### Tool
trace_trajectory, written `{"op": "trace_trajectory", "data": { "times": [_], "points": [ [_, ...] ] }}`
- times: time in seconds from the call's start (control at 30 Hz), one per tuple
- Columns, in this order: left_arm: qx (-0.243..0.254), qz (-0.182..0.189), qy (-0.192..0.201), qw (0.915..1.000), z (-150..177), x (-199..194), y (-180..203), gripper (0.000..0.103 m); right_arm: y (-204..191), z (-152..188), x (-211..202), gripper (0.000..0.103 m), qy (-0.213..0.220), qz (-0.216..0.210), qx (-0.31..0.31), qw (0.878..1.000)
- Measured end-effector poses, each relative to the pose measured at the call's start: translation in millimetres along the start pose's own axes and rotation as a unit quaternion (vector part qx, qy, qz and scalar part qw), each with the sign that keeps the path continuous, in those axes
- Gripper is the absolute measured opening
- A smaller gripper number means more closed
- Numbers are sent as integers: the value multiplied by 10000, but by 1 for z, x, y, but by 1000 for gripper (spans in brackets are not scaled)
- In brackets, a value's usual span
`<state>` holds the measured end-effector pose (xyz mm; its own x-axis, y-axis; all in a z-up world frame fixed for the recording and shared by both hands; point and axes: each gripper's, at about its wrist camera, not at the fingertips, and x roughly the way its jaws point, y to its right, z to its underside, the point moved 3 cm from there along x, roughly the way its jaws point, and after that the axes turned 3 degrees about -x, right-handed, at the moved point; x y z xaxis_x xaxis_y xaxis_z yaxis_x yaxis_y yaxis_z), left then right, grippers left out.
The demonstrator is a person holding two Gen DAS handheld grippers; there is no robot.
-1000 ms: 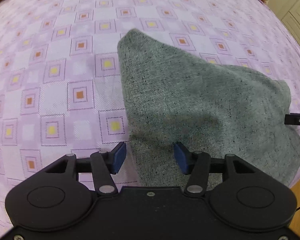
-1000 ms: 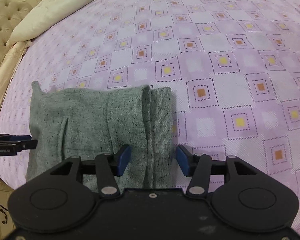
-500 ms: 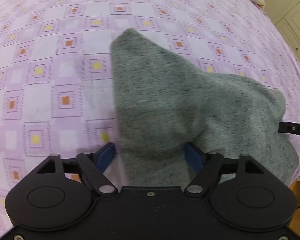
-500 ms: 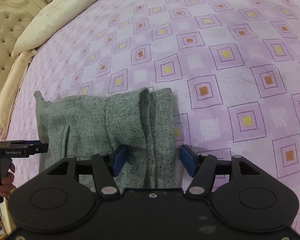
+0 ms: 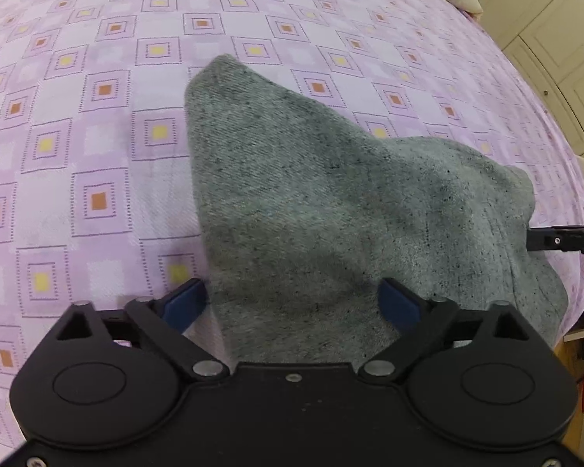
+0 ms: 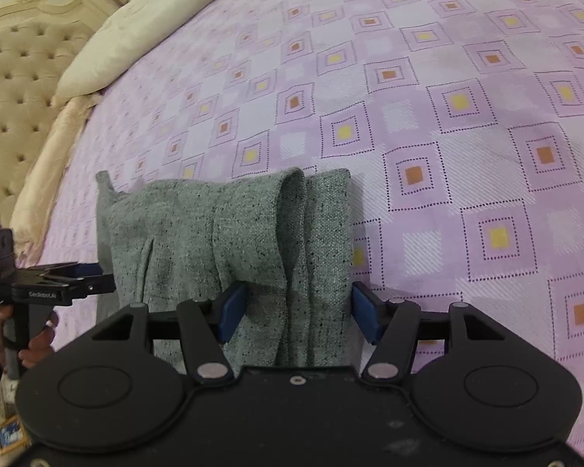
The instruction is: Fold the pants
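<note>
Lilac cotton printed with orange and yellow squares covers the bed (image 6: 467,78), which fills most of both views. On it, close to the near edge, lie the grey flecked pants (image 5: 331,202), folded into a thick bundle.

Only the right wrist view shows the cream tufted headboard (image 6: 7,89) and the pale pillow (image 6: 144,27) at the far left, and the stacked folds of the pants with their straight right-hand edge. Only the left wrist view shows the cream cupboard doors (image 5: 556,39) beyond the bed and the pants' far corner rising to a blunt point.

The left gripper (image 5: 292,301) has its jaws opening, now spread wide, with the near end of the pants between the blue pads (image 5: 183,305) but not pinched. The right gripper (image 6: 298,311) also stands wide, straddling the folded layers; its pads sit at the cloth's sides without clamping it.

Each gripper appears in the other's view as a black bar at the frame edge. A hand (image 6: 35,334) on the left gripper's handle is partly cut off. The near edge of the pants is hidden behind both gripper bodies.
</note>
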<state>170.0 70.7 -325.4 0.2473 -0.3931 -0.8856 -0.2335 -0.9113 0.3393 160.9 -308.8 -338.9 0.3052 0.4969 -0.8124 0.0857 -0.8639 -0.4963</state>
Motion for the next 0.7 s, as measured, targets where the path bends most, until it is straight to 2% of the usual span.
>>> {"op": "trace_trajectory", "data": {
  "times": [0.1, 0.17, 0.2, 0.27, 0.33, 0.4, 0.53, 0.63, 0.7],
  "points": [
    [-192, -237, 45, 9995, -1, 4, 8, 101, 0, 1, 0, 64, 13, -41, -31, 10000],
    [-382, -256, 126, 9989, -2, 5, 12, 101, -4, 0, 3, 65, 16, 25, 26, 10000],
    [-472, -212, 161, 9985, -2, 4, 12, 101, -6, 0, 4, 61, 13, 29, 64, 10000],
    [-537, -95, 178, 9984, -3, 3, 13, 99, -13, 0, 3, 39, -41, -200, 139, 9997],
    [-464, -59, 183, 9987, -2, 2, 15, 99, -28, 0, -2, 28, 7, -128, -79, 9999],
    [-347, -29, 180, 9992, -1, 2, 15, 99, -41, 1, -13, 25, 135, -43, -339, 9993],
    [-453, 86, 161, 9988, -1, 3, 13, 98, -42, 6, -39, 19, 401, 130, -324, 9986],
    [-444, 272, 131, 9986, -2, 5, 17, 98, -31, 15, -47, 18, 351, 506, -339, 9975],
    [-374, 246, 181, 9988, 1, 7, 19, 101, -19, 21, -47, 18, 292, 618, -149, 9975]
  ]
}}
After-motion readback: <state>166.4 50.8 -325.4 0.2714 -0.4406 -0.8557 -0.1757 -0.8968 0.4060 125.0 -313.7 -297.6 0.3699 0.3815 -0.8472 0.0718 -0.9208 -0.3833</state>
